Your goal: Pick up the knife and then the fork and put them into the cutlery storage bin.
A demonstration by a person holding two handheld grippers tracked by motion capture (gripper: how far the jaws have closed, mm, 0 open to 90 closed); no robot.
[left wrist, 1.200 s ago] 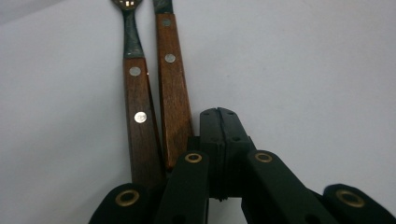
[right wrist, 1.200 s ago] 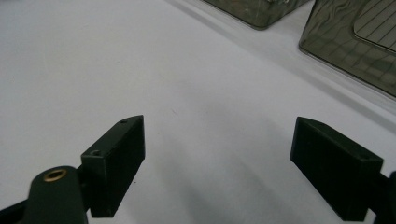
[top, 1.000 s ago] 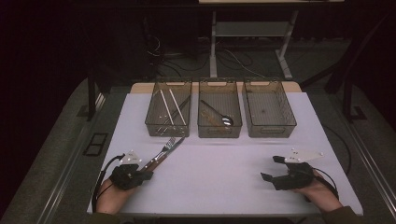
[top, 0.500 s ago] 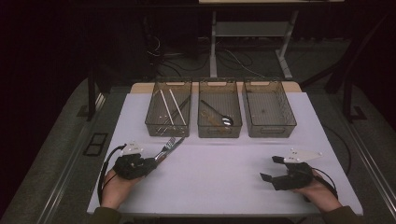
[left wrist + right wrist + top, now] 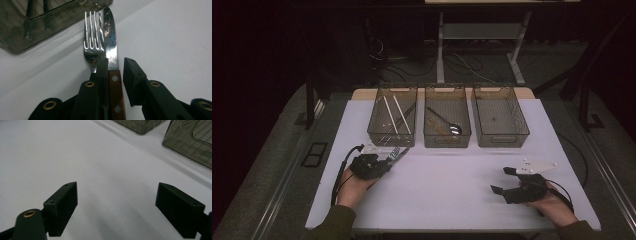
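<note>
Knife (image 5: 111, 45) and fork (image 5: 93, 42) are laid side by side on the white surface (image 5: 452, 200), tips pointing at the front wall of the left bin (image 5: 392, 139), at the left of centre in the high view. They are probably kept close to the bins for sorting. The left claw (image 5: 116, 62) is set over their handles with its jaws slightly apart. The knife's wooden handle is seen between the jaws, one jaw lies against the fork's neck, and a gap is left beside the other jaw, so nothing is clamped yet. The middle bin (image 5: 447, 140) holds a spoon (image 5: 455, 129). At the lower right, the right claw (image 5: 117, 192) is held wide apart over bare surface, presumably kept out of the way.

Compared with a second ago, the left claw has been brought up the frame along the handles, and its jaws have just been opening. The cutlery and the right claw are unchanged.
</note>
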